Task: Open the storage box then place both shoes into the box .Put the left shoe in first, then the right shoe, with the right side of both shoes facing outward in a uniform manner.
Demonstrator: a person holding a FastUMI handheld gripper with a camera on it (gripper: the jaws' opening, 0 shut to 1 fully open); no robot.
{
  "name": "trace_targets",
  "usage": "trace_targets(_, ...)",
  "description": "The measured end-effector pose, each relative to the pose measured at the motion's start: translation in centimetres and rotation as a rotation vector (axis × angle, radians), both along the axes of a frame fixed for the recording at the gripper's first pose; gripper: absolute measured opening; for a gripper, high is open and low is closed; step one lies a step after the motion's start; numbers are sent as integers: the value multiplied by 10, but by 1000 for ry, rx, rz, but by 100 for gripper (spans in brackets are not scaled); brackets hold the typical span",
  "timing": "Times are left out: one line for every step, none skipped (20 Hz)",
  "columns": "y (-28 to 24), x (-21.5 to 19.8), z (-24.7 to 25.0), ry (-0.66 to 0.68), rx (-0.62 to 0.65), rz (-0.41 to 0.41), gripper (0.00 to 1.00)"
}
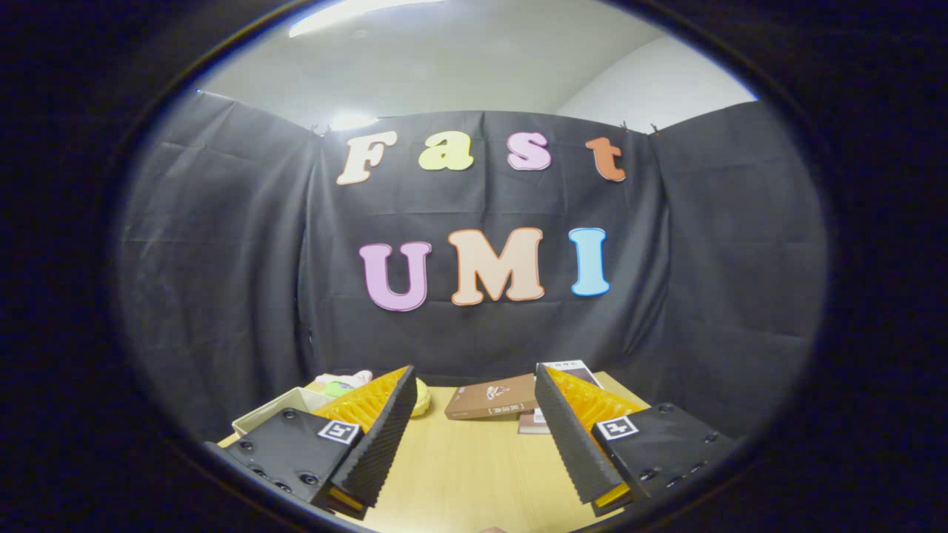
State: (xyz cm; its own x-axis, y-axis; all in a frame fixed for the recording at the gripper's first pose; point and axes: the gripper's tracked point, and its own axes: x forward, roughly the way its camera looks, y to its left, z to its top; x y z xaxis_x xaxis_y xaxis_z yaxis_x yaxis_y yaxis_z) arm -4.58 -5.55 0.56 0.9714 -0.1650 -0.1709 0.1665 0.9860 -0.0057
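Two wedge-shaped fingers of the hand-held gripper stood wide apart with nothing between them, their inner faces lined with black ribbed foam, their outer sides ridged orange plastic, and each matte black base carrying a small square marker. Between and under them lay the worktop, a smooth pale wood-grain surface. Beyond the left finger sat a shallow cream-coloured open box with thin straight walls, partly hidden by the finger; whether it was the storage box could not be told. Behind it lay soft, rounded things in pink and green, too small to identify, and a yellow rounded object showed just past the left fingertip. Ahead, between the fingertips, lay a flat brown rectangular box with a closed lid, resting at the far end of the worktop. Just beside it, behind the right finger, lay a white flat card or booklet. Creased black cloth hung behind everything.
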Motion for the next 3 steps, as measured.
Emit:
trace_targets(-6,-2,0,0,9,-12,100)
trace_targets(-12,-3,2,-6,10,-20,100)
trace_targets(-17,-5,4,-10,4,-28,100)
